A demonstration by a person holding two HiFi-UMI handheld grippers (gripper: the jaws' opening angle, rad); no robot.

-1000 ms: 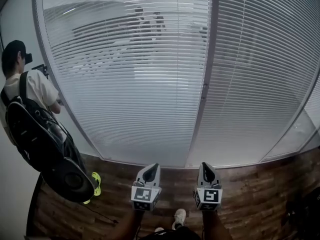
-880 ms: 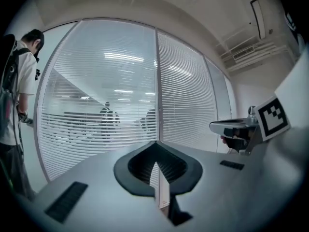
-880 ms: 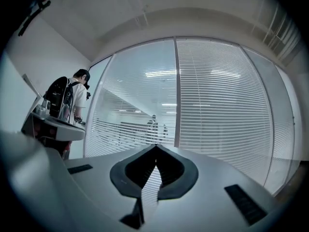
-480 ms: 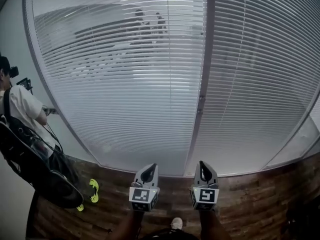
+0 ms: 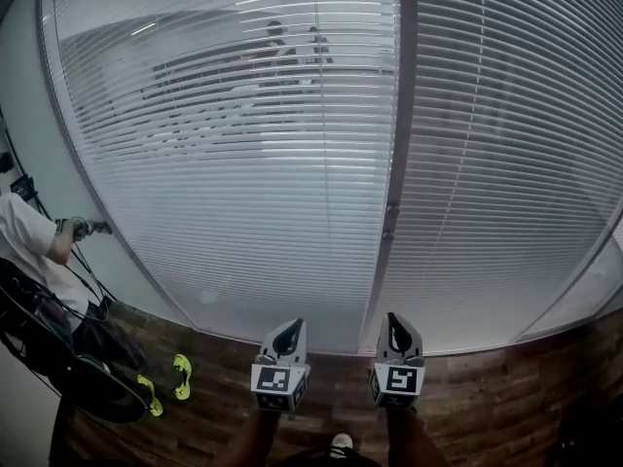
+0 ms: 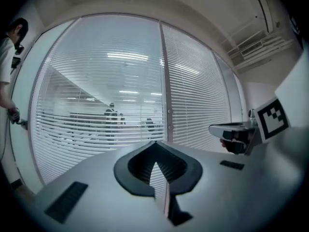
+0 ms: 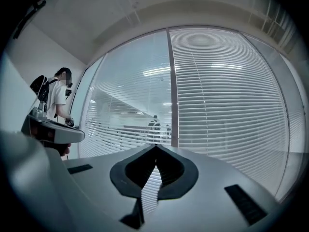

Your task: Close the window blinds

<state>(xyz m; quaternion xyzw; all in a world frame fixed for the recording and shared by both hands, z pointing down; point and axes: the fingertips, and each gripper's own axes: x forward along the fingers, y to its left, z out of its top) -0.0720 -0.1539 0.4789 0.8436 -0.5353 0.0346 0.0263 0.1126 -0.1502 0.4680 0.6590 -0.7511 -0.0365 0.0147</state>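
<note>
Two: left tool (image 5: 294, 327), right tool (image 5: 394, 321), short of blinds (image 5: 243, 163)

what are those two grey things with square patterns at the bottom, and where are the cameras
No robot: a person holds a tool in each hand, each with a marker cube and a claw. The left claw and right claw are both shut, holding nothing. One picture comes from a camera on the person's head, looking down; the other two ride on the tools, looking along each claw. Ahead, slatted blinds cover a window; figures show through the left panel. Below is wooden floor; another person stands at left.
</note>
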